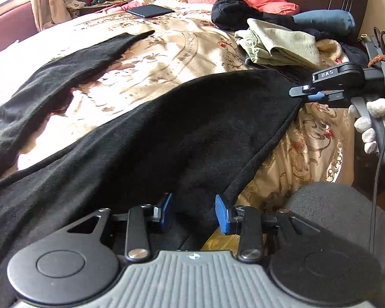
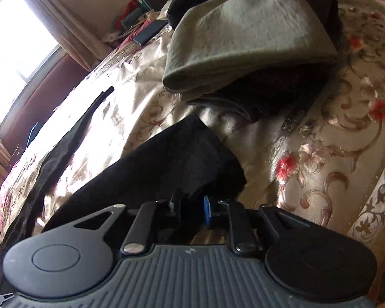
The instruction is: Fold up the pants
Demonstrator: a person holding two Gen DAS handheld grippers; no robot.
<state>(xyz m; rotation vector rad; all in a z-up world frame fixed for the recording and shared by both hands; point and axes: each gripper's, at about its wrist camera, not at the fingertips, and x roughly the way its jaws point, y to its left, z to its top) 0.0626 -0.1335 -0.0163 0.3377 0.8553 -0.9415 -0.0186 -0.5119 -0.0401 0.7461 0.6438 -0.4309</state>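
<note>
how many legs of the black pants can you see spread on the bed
2. One leg runs toward the far left of the bedspread; the other lies nearer, reaching to the right gripper. The waist is hidden under the left gripper.

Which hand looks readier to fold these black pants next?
Probably the right: the right tool sits at the black pants' corner, fabric between its pads. The left tool gapes open over the hem, gripping nothing.

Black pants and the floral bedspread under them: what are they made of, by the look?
Black pants: soft knit, probably fleece or brushed cotton; matte and fuzzy, no sheen, limp drape, thick rolled edge. Beige floral bedspread: looks like satin or jacquard, likely synthetic or a silk blend; glossy where sunlight hits, with a woven-looking scroll and flower pattern. Fibre content of either cannot be confirmed by sight.
</note>
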